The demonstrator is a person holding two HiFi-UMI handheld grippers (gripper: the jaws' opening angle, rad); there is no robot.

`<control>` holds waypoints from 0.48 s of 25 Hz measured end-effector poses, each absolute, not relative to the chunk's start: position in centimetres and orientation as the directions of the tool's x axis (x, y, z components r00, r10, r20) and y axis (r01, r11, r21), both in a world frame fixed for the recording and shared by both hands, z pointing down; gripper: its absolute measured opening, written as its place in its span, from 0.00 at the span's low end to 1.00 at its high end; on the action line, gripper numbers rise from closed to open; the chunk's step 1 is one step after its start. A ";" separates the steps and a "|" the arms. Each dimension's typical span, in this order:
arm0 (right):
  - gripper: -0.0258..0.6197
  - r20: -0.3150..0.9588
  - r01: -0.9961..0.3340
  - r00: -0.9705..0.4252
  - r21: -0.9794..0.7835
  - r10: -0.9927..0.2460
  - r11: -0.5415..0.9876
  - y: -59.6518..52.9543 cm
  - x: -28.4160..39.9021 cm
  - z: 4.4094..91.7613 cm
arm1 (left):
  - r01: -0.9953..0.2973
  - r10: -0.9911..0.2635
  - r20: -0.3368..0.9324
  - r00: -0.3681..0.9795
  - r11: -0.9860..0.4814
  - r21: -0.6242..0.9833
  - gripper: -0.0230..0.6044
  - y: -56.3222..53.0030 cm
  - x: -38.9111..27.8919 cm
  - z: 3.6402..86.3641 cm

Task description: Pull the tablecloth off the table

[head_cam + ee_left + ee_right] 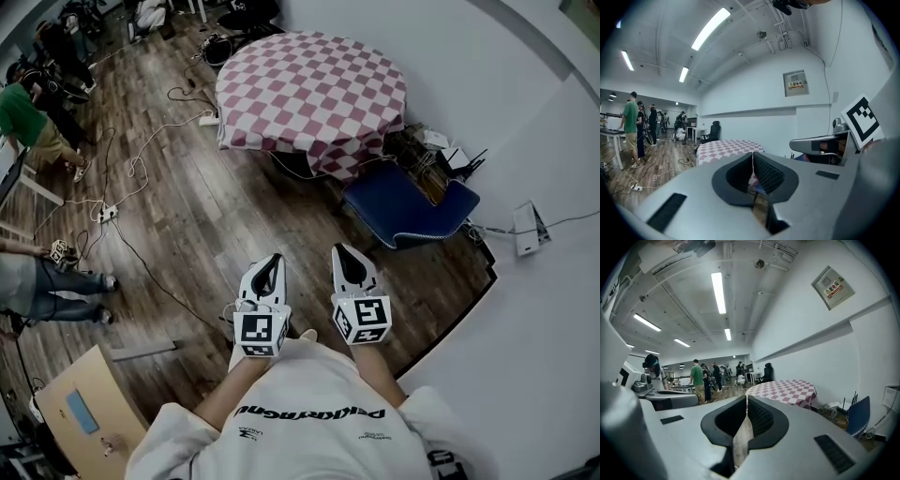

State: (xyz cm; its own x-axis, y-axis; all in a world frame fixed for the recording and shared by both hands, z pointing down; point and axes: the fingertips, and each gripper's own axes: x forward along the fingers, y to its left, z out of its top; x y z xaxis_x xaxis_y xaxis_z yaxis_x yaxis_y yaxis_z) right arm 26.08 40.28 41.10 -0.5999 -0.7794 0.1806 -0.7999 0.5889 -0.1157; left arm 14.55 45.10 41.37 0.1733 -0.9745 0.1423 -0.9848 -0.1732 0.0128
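Red-and-white checked tablecloth [314, 98] lies draped over the round worktop it hides, well ahead. Left gripper [270, 265] and right gripper [349, 255] hover side by side, jaws together, empty. Likely the approach: next, step closer, part the jaws, clamp the hanging edge.

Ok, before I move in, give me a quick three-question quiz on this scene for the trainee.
1. True or false: the checked tablecloth is already pulled off.
2. The left gripper and right gripper are: A) both shut, empty; B) both open; C) shut on the cloth.
3. Which blue furniture stands beside the checked tablecloth?
Key: 1 false; 2 A; 3 the chair.
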 end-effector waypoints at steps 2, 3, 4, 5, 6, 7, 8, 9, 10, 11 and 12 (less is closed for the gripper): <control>0.10 0.189 -0.805 -0.593 -0.121 -0.783 0.581 39.5 25.7 41.6 | -0.984 -0.973 0.150 0.177 -0.177 0.018 0.07 44.3 14.0 41.8; 0.10 0.190 -0.807 -0.591 -0.124 -0.784 0.578 39.0 25.5 41.7 | -0.983 -0.972 0.149 0.181 -0.180 0.022 0.07 43.8 13.7 42.1; 0.10 0.191 -0.808 -0.590 -0.125 -0.785 0.576 38.4 25.3 41.8 | -0.983 -0.972 0.147 0.183 -0.181 0.025 0.07 43.1 13.4 42.2; 0.10 0.191 -0.808 -0.589 -0.123 -0.785 0.576 37.6 25.0 41.8 | -0.983 -0.973 0.143 0.182 -0.180 0.029 0.07 42.2 13.0 42.3; 0.10 0.193 -0.808 -0.589 -0.118 -0.785 0.578 36.8 24.7 41.8 | -0.984 -0.974 0.139 0.180 -0.177 0.035 0.07 41.3 12.6 42.2; 0.10 0.195 -0.808 -0.589 -0.112 -0.784 0.579 36.1 24.3 41.8 | -0.984 -0.974 0.136 0.179 -0.175 0.040 0.07 40.3 12.1 42.2; 0.10 0.197 -0.808 -0.588 -0.109 -0.784 0.579 35.3 23.9 41.8 | -0.984 -0.974 0.135 0.180 -0.175 0.045 0.07 39.4 11.7 42.2; 0.10 0.200 -0.810 -0.585 -0.107 -0.786 0.576 34.4 23.5 41.9 | -0.983 -0.974 0.135 0.182 -0.177 0.048 0.07 38.3 11.2 42.3; 0.10 0.201 -0.813 -0.581 -0.106 -0.789 0.572 33.4 23.1 41.9 | -0.982 -0.973 0.135 0.186 -0.180 0.051 0.07 37.1 10.6 42.4; 0.10 0.199 -0.817 -0.576 -0.103 -0.793 0.567 32.0 22.6 41.8 | -0.981 -0.973 0.131 0.191 -0.186 0.054 0.07 35.7 10.1 42.3; 0.10 0.196 -0.821 -0.570 -0.098 -0.798 0.562 30.6 22.1 41.7 | -0.980 -0.972 0.124 0.198 -0.192 0.056 0.07 34.2 9.5 42.2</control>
